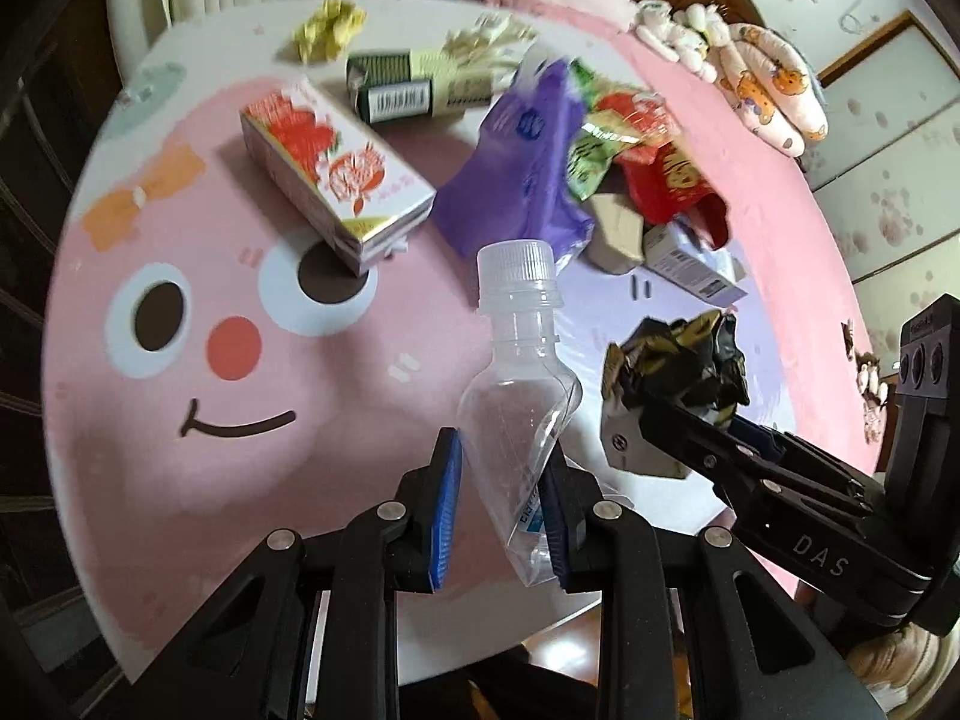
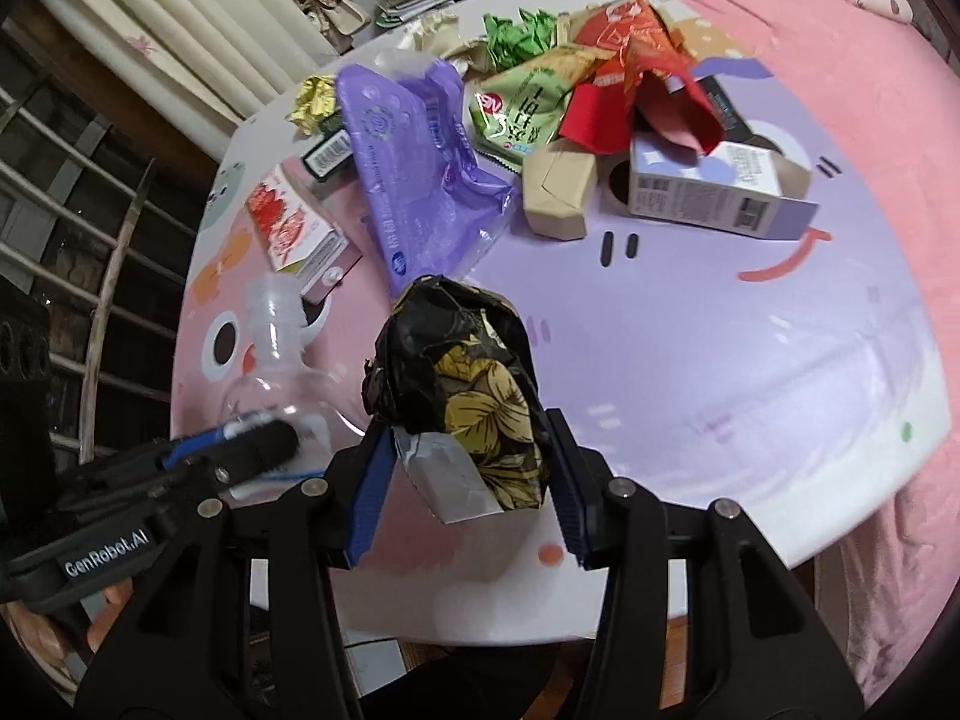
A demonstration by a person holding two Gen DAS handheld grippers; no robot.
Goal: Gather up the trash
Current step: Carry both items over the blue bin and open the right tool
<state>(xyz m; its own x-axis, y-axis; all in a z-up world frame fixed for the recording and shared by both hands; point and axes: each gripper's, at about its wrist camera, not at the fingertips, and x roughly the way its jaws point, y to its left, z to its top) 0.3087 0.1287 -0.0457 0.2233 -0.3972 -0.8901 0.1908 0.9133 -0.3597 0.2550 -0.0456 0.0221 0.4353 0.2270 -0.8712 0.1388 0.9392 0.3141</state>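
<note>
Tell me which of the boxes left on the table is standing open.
The white-and-lavender carton on the purple half of the table mat, beside the red wrapper: its end flap hangs open. The strawberry box looks closed.

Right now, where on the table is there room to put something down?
The lilac patch right of the black-and-gold wrapper, below the white-and-lilac box, looks bare. So does the smiling pink face left of the clear bottle, below the strawberry box. The far middle is crowded: purple bag, wrappers, cartons piled together.

Left gripper (image 1: pixel 501 501), right gripper (image 2: pixel 468 486): clamped.
</note>
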